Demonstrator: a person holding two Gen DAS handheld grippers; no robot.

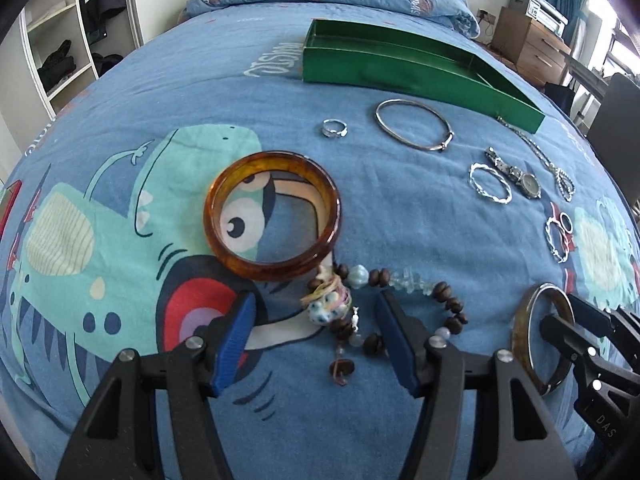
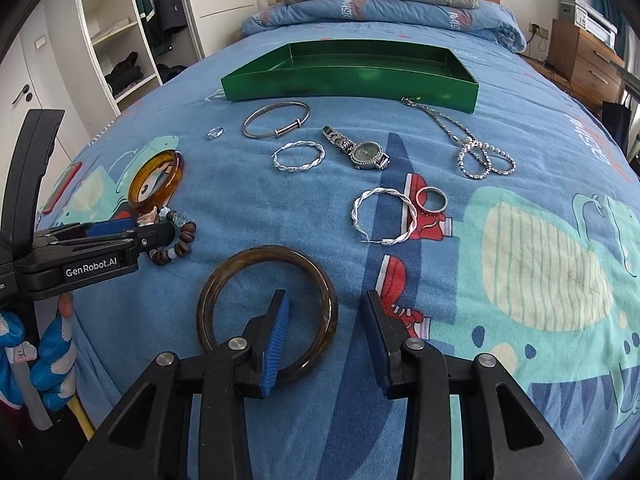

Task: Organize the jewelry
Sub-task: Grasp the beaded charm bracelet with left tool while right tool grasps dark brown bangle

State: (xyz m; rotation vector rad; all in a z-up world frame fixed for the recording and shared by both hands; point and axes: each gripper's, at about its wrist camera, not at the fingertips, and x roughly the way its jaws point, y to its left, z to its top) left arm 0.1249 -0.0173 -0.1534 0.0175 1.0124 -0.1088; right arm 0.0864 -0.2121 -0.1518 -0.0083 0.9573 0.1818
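Observation:
Jewelry lies spread over a blue cartoon bedspread in front of a green tray (image 2: 348, 88) (image 1: 400, 72). My left gripper (image 1: 316, 320) (image 2: 170, 234) is open and low over a wooden beaded bracelet (image 1: 348, 308) (image 2: 182, 242), which sits between its blue pads without touching them. Just beyond it rests an amber bangle (image 1: 272, 216) (image 2: 156, 180). My right gripper (image 2: 326, 320) (image 1: 568, 314) is open and straddles the right rim of a dark brown bangle (image 2: 224, 280) (image 1: 520, 320). One finger is inside the ring and one outside, with gaps on both sides.
Between the grippers and the tray lie a silver bangle (image 2: 276, 120), a watch (image 2: 362, 152), two twisted silver hoops (image 2: 298, 156) (image 2: 384, 216), a small ring (image 2: 214, 133), a band ring (image 2: 431, 199) and a chain necklace (image 2: 472, 148). A gloved hand (image 2: 48, 352) shows at lower left.

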